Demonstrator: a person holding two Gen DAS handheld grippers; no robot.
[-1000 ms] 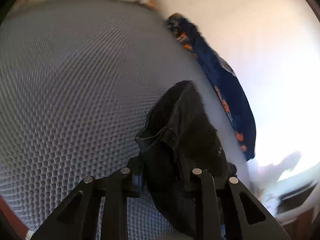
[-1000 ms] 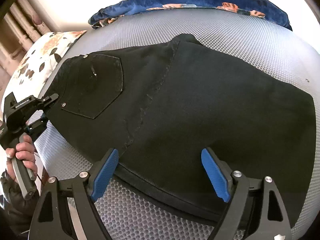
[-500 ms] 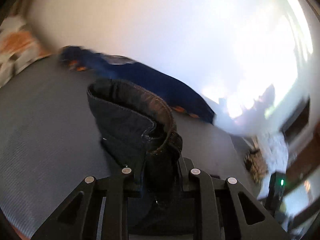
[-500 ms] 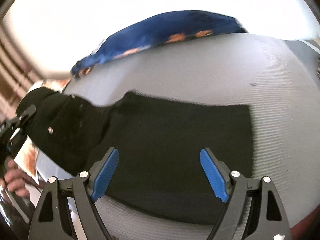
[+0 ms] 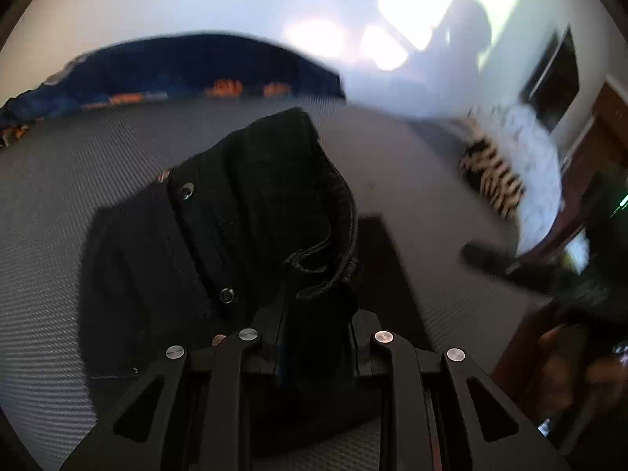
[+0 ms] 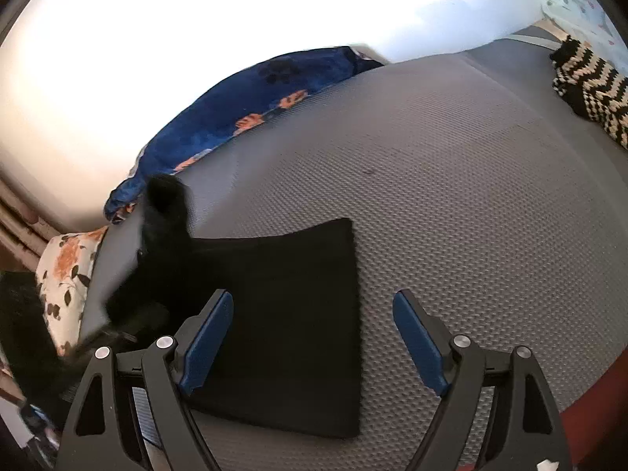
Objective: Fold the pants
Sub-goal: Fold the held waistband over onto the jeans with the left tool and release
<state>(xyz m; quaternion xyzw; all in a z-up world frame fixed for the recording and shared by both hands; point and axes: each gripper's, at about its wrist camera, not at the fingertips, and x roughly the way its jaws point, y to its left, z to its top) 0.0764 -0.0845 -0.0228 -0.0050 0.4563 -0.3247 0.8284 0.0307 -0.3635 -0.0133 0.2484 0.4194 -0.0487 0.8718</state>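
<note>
A home bedroom: a grey textured mattress [image 6: 451, 165] fills it, a blue floral blanket [image 6: 243, 114] along its far edge, a flowered pillow [image 6: 66, 274] at its left corner.

The left gripper [image 5: 316, 337] points steeply down at the black pants [image 5: 251, 216], its jaws drawn close and clamped on a bunched fold of the waistband, which stands up between the fingers. The right gripper [image 6: 312, 337] also tilts downward, above the near edge of the pants, its blue-padded fingers [image 6: 206, 337] spread wide with nothing gripped between them.
</note>
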